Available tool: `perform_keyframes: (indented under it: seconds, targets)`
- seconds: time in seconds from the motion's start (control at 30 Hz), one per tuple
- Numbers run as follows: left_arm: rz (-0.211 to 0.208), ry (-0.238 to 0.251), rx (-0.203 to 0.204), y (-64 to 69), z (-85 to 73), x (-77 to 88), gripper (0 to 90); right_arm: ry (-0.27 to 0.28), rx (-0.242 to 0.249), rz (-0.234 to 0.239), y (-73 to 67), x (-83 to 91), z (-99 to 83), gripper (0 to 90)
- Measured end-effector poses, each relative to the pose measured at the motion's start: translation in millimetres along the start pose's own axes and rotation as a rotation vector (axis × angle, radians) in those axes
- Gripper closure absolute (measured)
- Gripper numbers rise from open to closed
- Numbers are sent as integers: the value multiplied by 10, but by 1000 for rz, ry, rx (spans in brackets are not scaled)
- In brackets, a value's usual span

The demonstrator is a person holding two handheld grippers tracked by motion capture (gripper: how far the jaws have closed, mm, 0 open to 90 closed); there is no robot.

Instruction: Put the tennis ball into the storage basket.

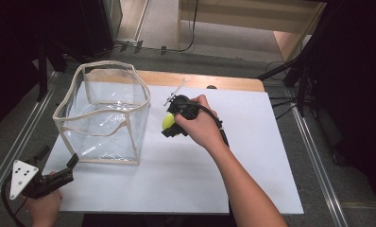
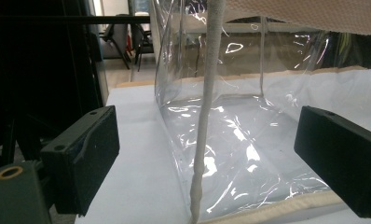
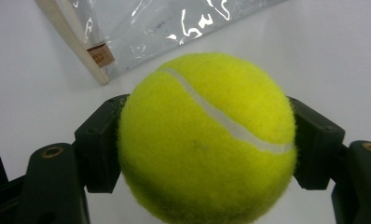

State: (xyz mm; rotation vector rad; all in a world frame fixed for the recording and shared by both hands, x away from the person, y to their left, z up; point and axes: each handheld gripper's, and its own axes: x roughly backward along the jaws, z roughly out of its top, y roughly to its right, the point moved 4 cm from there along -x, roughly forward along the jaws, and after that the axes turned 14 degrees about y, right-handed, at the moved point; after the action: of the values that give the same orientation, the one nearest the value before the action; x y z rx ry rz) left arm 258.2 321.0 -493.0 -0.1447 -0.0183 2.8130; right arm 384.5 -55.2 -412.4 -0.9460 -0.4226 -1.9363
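Right tongs (image 1: 169,124) are clamped on a yellow-green tennis ball (image 1: 167,121), one black jaw pressed to each side of it; in the right gripper view the ball (image 3: 207,140) sits squarely between the jaws with its white seam running across the front. They hold the ball over the middle of the white bench (image 1: 252,142), just beside the right wall of a clear plastic bag (image 1: 106,116) with cream trim, which stands open-topped towards the bench's far left corner. The right hand (image 1: 200,127) grips the tongs from above. Left tongs (image 1: 70,165) are near the bench's front left corner, held by the left hand (image 1: 44,205), jaws spread wide with nothing between them, aimed at the bag's near corner seam (image 2: 204,116).
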Motion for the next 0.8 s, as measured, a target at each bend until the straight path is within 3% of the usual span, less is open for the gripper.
perform_keyframes:
  seconds: [0.8]
  targets:
    - [-3, 6, 3, -3, 1, -4, 69, 17, 46, 22, -68, 144, 336, 236]
